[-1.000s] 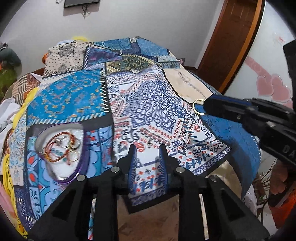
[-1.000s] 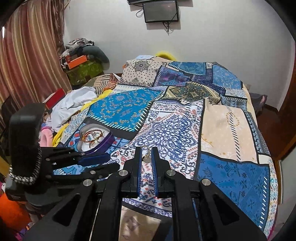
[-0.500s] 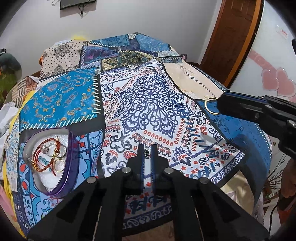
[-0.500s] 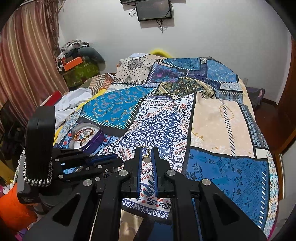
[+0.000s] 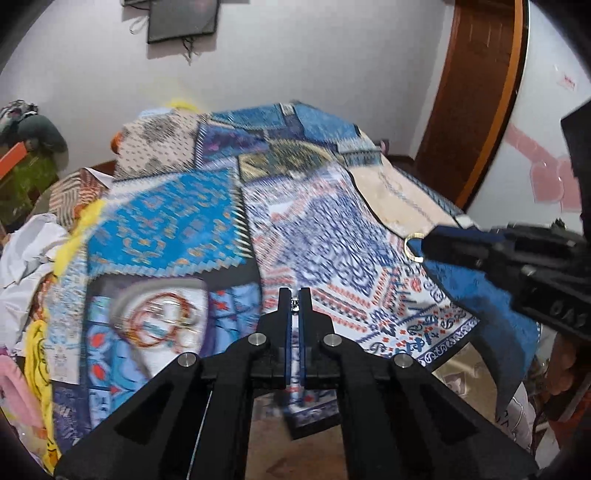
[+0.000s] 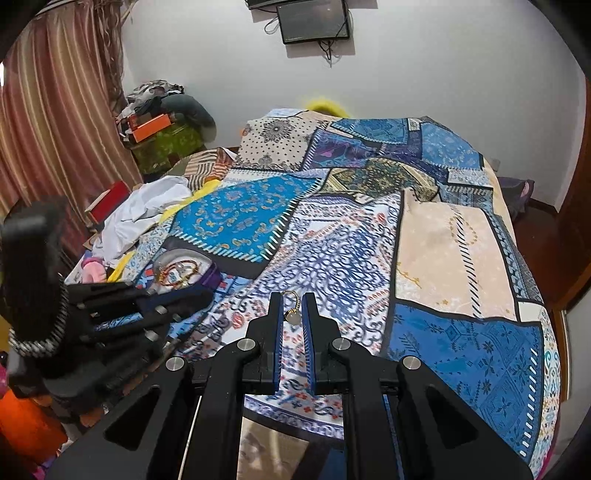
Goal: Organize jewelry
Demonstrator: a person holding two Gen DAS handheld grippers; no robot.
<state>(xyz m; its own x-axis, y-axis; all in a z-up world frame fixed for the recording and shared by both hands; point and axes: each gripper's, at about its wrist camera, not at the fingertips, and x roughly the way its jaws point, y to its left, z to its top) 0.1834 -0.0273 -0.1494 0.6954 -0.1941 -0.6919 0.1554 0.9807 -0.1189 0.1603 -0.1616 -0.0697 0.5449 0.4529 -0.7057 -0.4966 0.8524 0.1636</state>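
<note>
My left gripper is shut on a small silver piece of jewelry, held above the patterned bedspread. My right gripper is shut on a gold earring with a pale bead; its gold hoop shows past the fingertips in the left wrist view. A purple-rimmed heart-shaped dish holding several bangles and rings lies on the bed to the left of the left gripper. It also shows in the right wrist view, just beyond the left gripper.
The patchwork bedspread covers the whole bed. Loose white clothes and a red box lie along the bed's left side. A wooden door stands at the right. A wall-mounted screen hangs behind the bed.
My left gripper closed on the small silver piece and lifted it off the bedspread, tilting upward. My right gripper kept hold of the gold earring and stayed roughly in place.
</note>
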